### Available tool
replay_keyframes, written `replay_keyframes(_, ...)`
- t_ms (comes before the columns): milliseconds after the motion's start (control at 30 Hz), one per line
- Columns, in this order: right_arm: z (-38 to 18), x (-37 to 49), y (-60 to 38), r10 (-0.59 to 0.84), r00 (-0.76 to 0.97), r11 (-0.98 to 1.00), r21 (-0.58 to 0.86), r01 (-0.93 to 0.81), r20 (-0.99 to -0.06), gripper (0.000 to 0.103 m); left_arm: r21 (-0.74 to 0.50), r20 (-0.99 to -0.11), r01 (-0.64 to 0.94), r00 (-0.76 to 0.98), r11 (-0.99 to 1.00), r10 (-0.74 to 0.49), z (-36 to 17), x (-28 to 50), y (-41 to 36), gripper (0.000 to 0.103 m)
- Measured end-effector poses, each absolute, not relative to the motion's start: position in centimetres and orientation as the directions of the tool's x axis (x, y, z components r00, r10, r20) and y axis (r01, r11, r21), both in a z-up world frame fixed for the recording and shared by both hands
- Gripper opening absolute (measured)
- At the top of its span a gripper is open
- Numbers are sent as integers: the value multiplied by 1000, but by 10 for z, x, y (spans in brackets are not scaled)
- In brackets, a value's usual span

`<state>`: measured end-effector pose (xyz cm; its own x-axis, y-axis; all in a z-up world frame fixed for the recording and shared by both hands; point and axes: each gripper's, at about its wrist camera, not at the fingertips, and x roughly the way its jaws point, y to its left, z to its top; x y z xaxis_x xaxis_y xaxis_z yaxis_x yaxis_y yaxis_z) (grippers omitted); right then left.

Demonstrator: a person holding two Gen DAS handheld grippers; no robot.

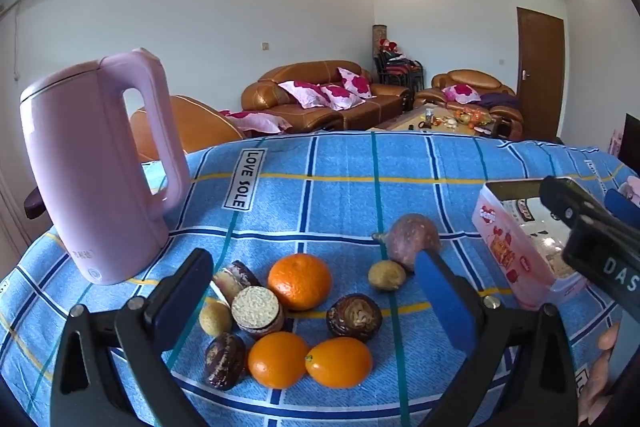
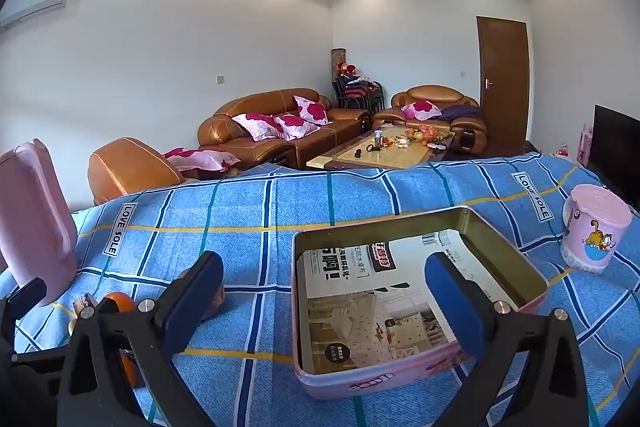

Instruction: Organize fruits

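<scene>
While both grippers hold their fingers wide apart with nothing between them, the left gripper (image 1: 316, 301) hangs over the fruits (image 1: 300, 281) lying near the front edge of the counter (image 2: 280, 251), and the right gripper (image 2: 324, 293) over the open tin (image 2: 400, 375). Free cloth lies between fruits and tin. The cloth reads "LOVE SOLE" (image 1: 244, 179).

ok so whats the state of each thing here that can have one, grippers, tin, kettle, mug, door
left gripper: open, nothing between the fingers
right gripper: open, holding nothing
pink tin: lid off, no fruit inside, only a printed sheet on the bottom
pink kettle: upright, lid shut
pink mug: upright, lid on
brown door: shut
</scene>
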<state>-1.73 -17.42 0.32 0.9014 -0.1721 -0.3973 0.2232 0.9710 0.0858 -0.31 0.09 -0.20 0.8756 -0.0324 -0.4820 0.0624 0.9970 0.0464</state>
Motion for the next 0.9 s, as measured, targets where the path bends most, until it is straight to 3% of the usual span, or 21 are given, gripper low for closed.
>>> replay_keyframes(900, -3, -13, -177, -179, 885, 968, 83, 236, -430, 102, 39, -495, 59, 868, 997, -31, -3, 0, 2, 103)
